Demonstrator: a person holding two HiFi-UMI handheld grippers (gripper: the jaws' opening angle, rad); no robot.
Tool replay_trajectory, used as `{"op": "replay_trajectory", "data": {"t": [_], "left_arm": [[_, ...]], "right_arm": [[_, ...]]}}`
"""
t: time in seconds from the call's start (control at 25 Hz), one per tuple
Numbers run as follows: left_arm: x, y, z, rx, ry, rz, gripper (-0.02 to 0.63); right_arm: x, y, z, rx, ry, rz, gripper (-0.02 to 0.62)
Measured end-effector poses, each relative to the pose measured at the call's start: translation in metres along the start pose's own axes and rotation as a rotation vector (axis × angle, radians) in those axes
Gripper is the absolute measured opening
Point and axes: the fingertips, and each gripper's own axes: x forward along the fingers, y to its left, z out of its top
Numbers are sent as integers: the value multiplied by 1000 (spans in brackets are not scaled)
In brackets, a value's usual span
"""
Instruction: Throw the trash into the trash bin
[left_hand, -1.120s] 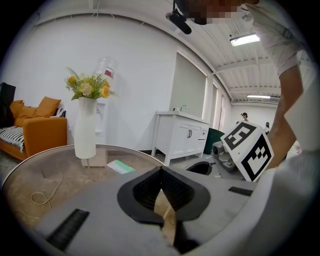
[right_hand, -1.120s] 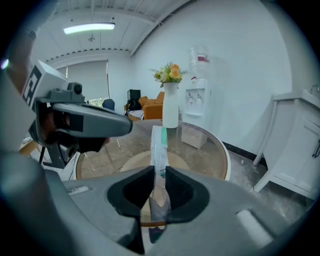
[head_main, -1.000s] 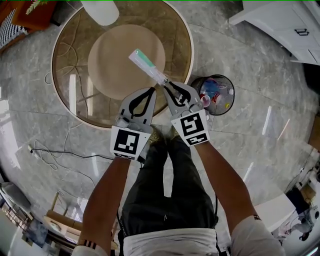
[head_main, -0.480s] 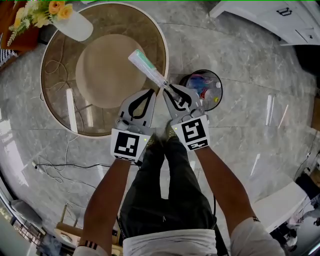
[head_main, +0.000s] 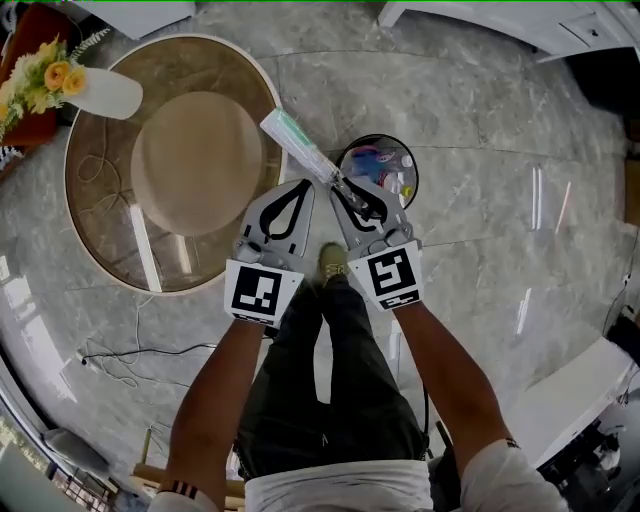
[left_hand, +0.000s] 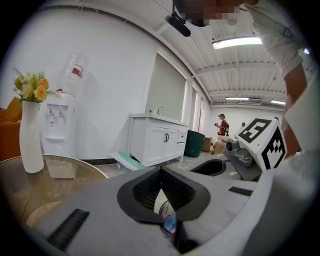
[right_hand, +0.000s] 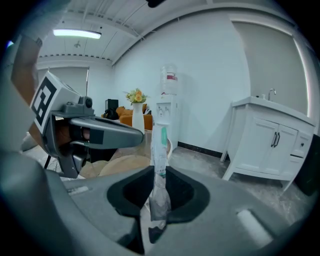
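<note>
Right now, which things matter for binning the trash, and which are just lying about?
Job:
- long plastic wrapper, clamped in right claw
- trash bin, holding rubbish

Lying about:
- round table
- vase of flowers
- white cabinet

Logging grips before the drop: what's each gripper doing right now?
Left gripper: closed, empty.
Right gripper: closed on the long clear plastic wrapper with green print.
</note>
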Motion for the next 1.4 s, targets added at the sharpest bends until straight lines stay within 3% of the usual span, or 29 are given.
{"op": "replay_trajectory", "data": {"t": [0.8,1.4], "left_arm": [[84,-75,15,27,9,-94,0],[110,-94,22,29,10,-123,0]], "right_arm": [[-77,-99,-80,69,103,-140,77],[-95,-125,-133,78,276,-187,113]]}}
